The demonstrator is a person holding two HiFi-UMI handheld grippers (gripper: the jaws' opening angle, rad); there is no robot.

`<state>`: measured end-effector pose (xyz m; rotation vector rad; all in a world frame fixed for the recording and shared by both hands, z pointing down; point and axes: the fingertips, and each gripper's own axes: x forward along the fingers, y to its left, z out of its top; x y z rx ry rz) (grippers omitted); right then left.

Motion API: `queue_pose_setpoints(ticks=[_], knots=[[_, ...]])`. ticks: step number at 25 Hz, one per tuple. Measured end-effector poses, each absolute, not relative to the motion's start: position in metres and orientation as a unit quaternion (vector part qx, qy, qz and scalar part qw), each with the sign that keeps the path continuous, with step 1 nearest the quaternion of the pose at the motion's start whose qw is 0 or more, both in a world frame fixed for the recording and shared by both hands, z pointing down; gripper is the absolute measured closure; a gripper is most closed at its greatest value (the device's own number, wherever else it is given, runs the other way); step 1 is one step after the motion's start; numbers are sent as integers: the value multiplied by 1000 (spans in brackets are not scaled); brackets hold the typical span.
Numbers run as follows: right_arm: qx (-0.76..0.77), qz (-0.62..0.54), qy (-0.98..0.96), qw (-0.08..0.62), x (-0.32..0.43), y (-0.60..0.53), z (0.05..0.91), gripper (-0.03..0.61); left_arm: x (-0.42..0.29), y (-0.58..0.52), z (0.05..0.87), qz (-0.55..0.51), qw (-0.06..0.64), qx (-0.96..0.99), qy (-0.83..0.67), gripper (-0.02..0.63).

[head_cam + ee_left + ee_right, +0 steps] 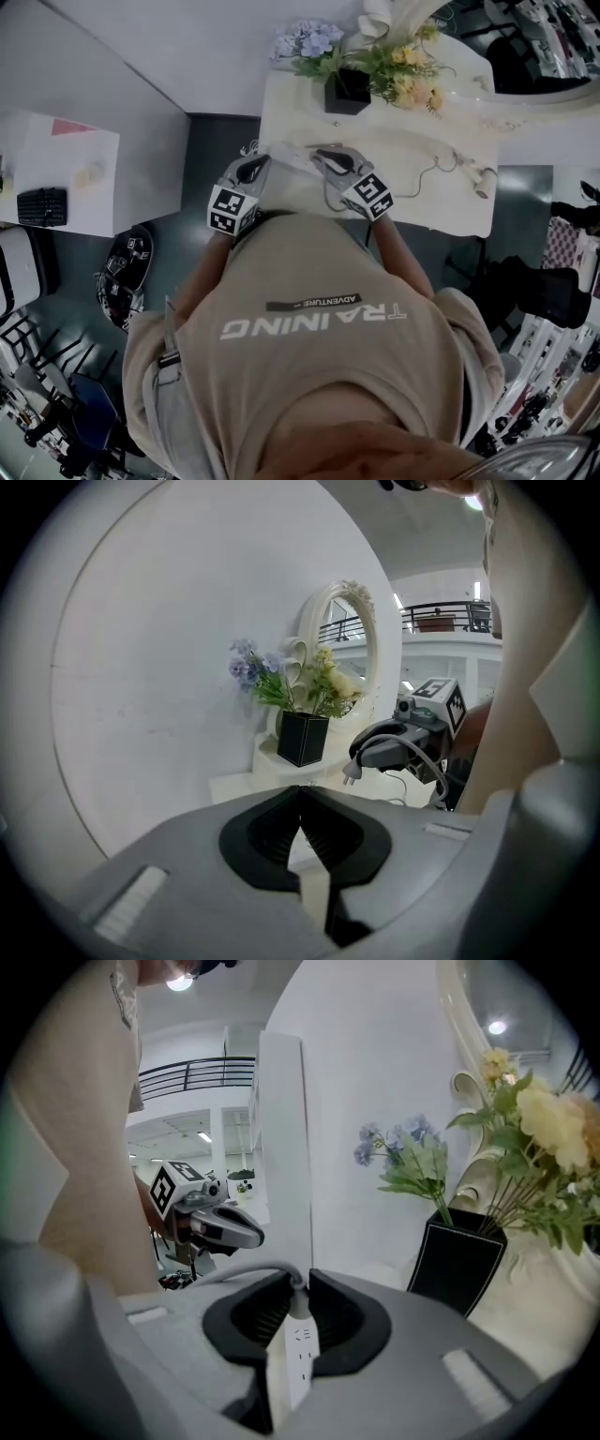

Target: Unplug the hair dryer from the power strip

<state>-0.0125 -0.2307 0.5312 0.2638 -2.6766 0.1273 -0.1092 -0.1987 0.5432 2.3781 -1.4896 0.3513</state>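
The right tool point(298, 1283) is clamped on a white power strip point(297, 1344), whose grey cable point(225, 1277) leaves past the jaw tips. A two-pin plug point(352, 774) dangles free beneath that tool. The left tool point(302, 801) has its jaws closed together on nothing, just beside the right one over the white tabletop point(403, 141). What looks like the hair dryer point(483, 181) lies at the tabletop's right edge, well apart from the strip. A black flower vase point(347, 91) stands at the back.

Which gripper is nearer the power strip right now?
Right. The right gripper is clamped on the power strip, which stands between its jaws. The left gripper is shut and empty, off to the left, not touching the strip.
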Motion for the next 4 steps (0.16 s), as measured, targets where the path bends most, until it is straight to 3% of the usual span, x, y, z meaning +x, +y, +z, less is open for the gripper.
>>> queue_pose_setpoints(ticks=[4], knots=[[91,43,-970,221,-17,-232,531,514,-117,-199,547,122,158,828,-523,607]])
